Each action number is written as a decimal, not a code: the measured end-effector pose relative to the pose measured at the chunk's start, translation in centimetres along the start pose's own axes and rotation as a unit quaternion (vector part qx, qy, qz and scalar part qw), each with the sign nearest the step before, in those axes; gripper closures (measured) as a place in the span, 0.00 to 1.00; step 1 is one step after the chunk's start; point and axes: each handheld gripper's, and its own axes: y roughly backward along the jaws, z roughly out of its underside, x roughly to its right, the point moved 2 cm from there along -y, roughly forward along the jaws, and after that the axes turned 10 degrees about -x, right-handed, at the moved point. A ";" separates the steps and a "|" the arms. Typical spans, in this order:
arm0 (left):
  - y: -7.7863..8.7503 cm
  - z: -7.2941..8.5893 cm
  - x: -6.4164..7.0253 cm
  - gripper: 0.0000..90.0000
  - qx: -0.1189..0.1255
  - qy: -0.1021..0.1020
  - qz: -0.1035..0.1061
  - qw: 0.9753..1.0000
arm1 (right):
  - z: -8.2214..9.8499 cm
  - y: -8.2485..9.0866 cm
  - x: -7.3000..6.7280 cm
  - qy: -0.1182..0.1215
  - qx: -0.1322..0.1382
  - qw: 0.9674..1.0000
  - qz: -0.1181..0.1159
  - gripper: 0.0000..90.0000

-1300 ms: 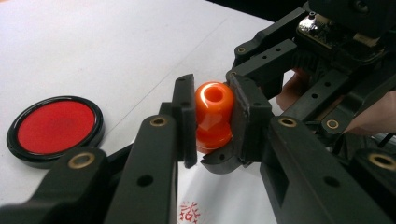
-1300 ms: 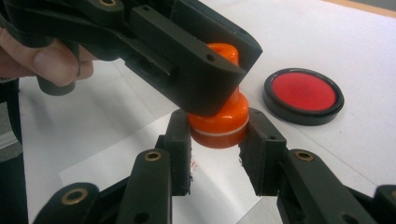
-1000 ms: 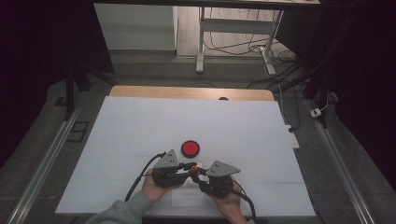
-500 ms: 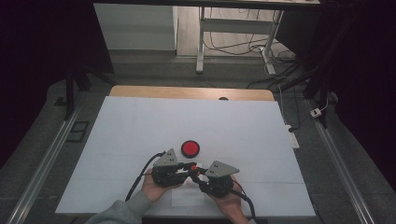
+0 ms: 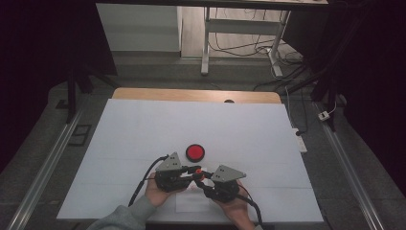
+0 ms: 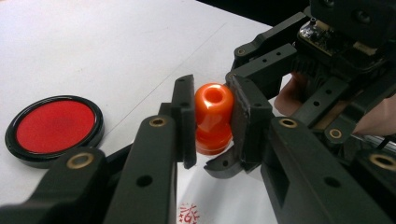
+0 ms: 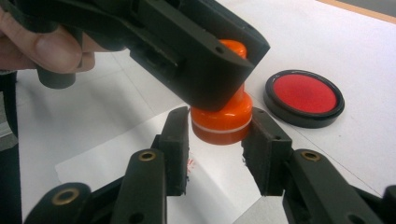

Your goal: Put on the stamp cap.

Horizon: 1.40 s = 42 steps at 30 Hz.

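An orange stamp [image 6: 214,100] stands upright over a small paper slip [image 7: 116,154] near the table's front edge. My left gripper [image 6: 212,121] is shut on the stamp's rounded upper handle, one pad on each side. My right gripper [image 7: 219,135] comes in from the opposite side, low, with the stamp's wide base [image 7: 219,119] between its jaws. Those jaws have just been opening, and their pads stand right at the base without clearly pressing it. In the high view both grippers [image 5: 194,172] [image 5: 204,179] meet tip to tip. A red imprint [image 6: 189,214] marks the paper under the stamp.
A round red ink pad [image 5: 195,152] in a black case lies just beyond the grippers. A large white sheet [image 5: 143,129] covers the table, with a wooden strip [image 5: 191,95] along its far edge. Metal rails run down both sides.
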 end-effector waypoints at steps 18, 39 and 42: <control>0.8 -0.3 -0.4 0.80 0.006 0.005 0.005 1.000 | 0.3 0.2 0.6 -0.008 -0.001 1.000 0.000 0.60; 1.6 -0.5 -1.2 0.80 0.010 0.015 0.003 1.000 | 2.3 4.0 4.0 -0.023 0.006 0.998 0.058 0.57; 1.7 -0.6 -1.3 0.80 0.010 0.017 0.002 1.000 | 2.8 4.7 4.5 -0.027 0.000 0.997 0.067 0.57</control>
